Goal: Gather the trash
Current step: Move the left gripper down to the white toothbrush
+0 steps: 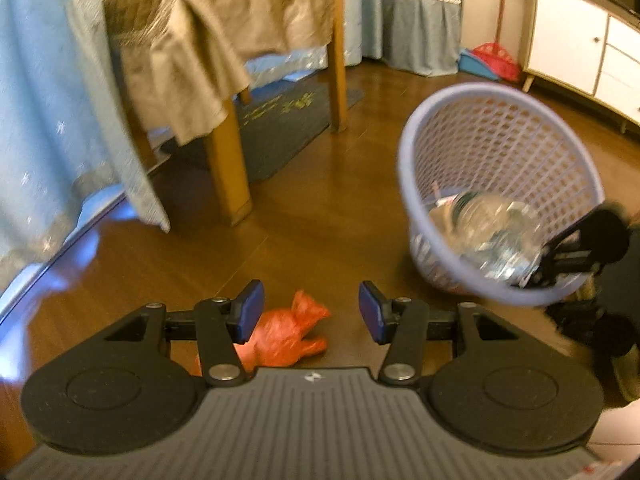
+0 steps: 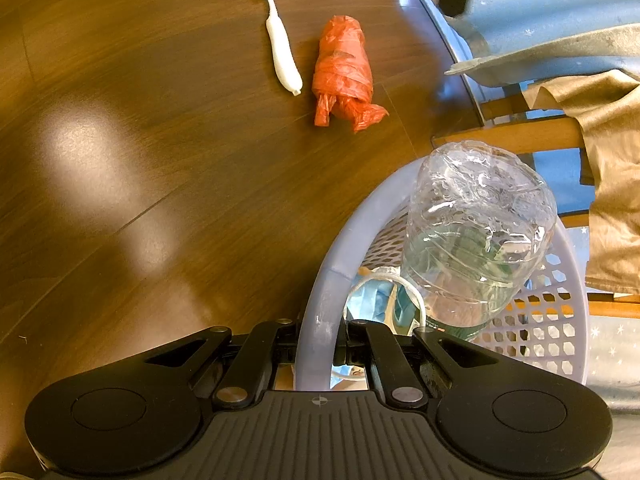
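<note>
My left gripper [image 1: 311,316] points down at the wooden floor [image 1: 320,216] with its jaws standing apart and nothing pressed between the blue pads [image 1: 251,314]. A crumpled orange plastic bag [image 1: 286,338] lies on the floor below the gap, closer to the left pad and partly hidden behind that finger; I cannot tell whether the pad touches it.

My right gripper [image 2: 318,354] is clamped on the rim of the lilac mesh basket [image 2: 324,300], jaws narrowed onto the plastic edge. In the left wrist view the basket [image 1: 480,96] hangs tilted, its opening turned toward the camera. Inside it I see a crushed clear plastic bottle [image 2: 476,224], its base rising above the rim, plus paper and other scraps under it that are too blurred to name.

In the right wrist view the orange plastic bag [image 2: 343,70] rests on the floor [image 2: 140,140] well beyond the basket, with a white toothbrush [image 2: 280,48] lying just beside it, apart from it.

A wooden table [image 1: 228,176] draped in a tan cloth [image 1: 224,36] stands past the bag.
</note>
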Demonstrator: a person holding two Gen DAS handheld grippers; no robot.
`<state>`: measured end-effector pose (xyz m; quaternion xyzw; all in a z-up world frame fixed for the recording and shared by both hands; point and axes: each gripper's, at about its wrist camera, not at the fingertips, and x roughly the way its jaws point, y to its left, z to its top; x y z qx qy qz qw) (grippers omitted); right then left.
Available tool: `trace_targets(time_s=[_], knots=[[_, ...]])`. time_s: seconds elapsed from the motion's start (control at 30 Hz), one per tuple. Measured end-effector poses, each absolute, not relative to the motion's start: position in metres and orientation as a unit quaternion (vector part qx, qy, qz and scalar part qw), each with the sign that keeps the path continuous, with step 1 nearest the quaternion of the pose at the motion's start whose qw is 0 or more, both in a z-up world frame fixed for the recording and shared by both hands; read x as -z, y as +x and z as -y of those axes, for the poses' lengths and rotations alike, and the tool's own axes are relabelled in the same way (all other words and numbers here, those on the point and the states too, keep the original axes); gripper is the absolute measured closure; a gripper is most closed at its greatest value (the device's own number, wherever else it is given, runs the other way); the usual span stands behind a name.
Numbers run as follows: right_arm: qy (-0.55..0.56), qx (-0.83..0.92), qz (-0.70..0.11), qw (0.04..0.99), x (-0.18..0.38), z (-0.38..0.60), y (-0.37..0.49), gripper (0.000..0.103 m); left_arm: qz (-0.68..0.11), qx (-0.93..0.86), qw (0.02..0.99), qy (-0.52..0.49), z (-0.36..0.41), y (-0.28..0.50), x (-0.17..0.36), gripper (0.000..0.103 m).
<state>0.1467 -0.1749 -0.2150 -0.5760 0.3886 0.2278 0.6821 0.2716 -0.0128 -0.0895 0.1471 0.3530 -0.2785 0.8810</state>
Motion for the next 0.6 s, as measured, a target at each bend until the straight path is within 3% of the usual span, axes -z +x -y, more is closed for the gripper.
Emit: trace_targets(time_s=[0.6], knots=[[-0.576,-0.228,-0.389,0.682,0.214,0.175,0.148,0.100,-0.405,0.225,0.865,0.195,-0.047,0.267,0.167,0.048]])
